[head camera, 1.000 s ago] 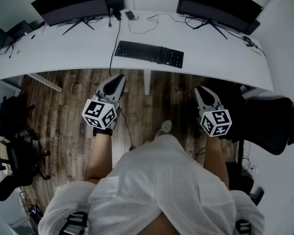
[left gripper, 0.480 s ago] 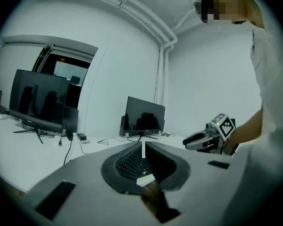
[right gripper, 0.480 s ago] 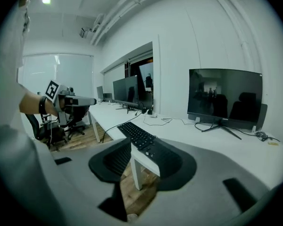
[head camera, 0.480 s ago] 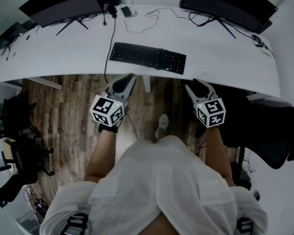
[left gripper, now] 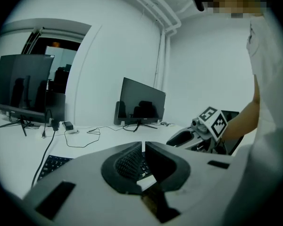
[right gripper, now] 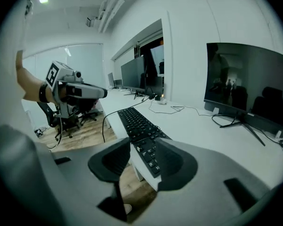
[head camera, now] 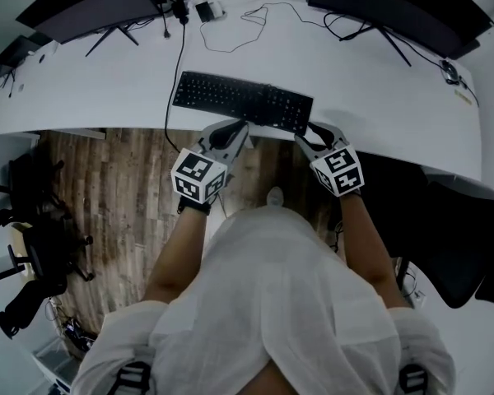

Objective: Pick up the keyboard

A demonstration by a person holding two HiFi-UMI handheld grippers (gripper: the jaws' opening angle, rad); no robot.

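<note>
My left forearm (head camera: 177, 253) and right forearm (head camera: 364, 245) extend from near to far. The left gripper (head camera: 237, 127) has its jaws closed together, empty, and is angled far and slightly right. The right gripper (head camera: 311, 135) has its jaws opening, nothing pressed between the pads, and is angled far and slightly left.

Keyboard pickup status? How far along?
Done: both grippers sit at the desk edge by the keyboard. In hand: right gripper, jaws opening, lines up on the keyboard's right end, not gripping; left gripper is shut, empty. Left: grip and lift; keyboard lies flat on the desk.
</note>
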